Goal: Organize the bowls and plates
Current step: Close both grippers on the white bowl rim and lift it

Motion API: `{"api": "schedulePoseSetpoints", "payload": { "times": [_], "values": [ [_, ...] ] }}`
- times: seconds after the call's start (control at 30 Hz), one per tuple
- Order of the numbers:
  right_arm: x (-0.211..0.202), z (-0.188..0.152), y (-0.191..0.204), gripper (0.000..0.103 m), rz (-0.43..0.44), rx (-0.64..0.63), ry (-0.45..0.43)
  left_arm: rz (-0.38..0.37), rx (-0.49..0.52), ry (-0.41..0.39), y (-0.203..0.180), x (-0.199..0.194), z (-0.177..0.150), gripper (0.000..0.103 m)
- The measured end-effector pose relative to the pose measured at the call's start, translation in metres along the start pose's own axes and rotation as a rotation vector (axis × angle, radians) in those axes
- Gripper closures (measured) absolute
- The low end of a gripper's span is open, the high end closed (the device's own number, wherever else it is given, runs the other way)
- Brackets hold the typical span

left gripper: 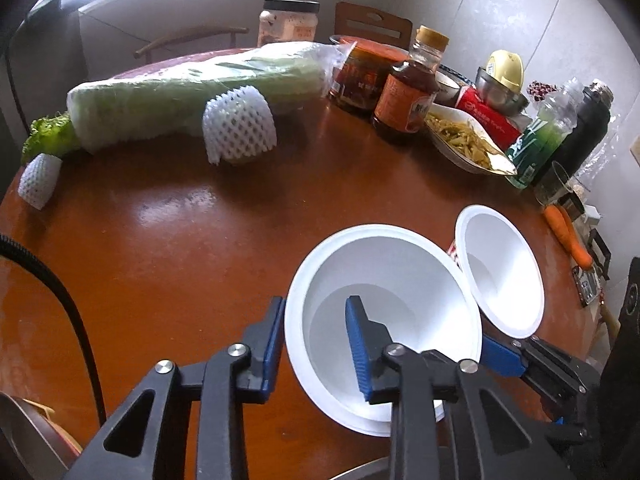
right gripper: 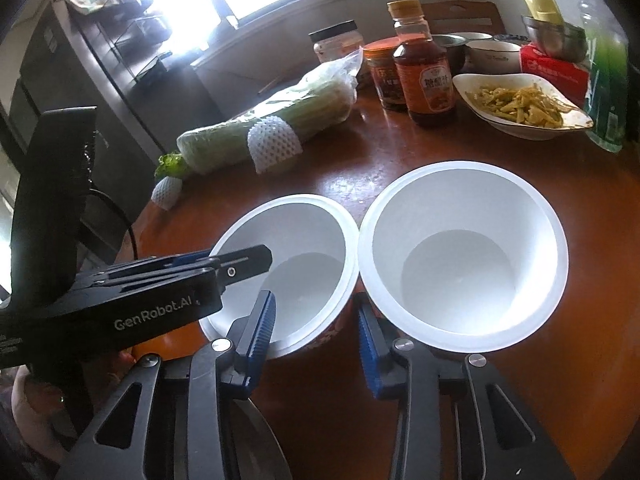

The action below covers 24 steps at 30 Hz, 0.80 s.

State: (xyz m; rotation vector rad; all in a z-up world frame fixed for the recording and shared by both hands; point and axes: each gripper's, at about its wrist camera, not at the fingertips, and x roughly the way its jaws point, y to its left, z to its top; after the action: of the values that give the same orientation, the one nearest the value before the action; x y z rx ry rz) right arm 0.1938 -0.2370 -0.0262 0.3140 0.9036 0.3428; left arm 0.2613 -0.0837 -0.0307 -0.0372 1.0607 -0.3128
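Left gripper [left gripper: 316, 344] jaws open astride left bowl [left gripper: 384, 280] rim; right gripper [right gripper: 316, 344] open, empty. Close squarely on rim, lift straight.

Two bowls side by side on surface, rims touching: left bowl [right gripper: 286, 276] astride left tool [left gripper: 316, 344], right bowl [right gripper: 464, 252] just fwd of right tool [right gripper: 316, 332]. Cabbage [right gripper: 272, 120] behind-left; sauce bottle [right gripper: 426, 68], food dish [right gripper: 524, 104] behind-right.
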Motion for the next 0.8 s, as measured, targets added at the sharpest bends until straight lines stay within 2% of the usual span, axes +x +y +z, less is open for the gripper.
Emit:
{"api": "schedulePoseSetpoints", "payload": {
  "times": [0.3, 0.8],
  "values": [
    [0.004, 0.002, 0.008, 0.064, -0.029, -0.040, 0.008, -0.017, -0.008, -0.004, 0.003, -0.004, -0.001, 0.077],
    [-0.020, 0.005, 0.035, 0.064, -0.010, -0.092, -0.051, -0.009, -0.005, -0.092, 0.003, -0.057, -0.011, 0.077]
  ]
}}
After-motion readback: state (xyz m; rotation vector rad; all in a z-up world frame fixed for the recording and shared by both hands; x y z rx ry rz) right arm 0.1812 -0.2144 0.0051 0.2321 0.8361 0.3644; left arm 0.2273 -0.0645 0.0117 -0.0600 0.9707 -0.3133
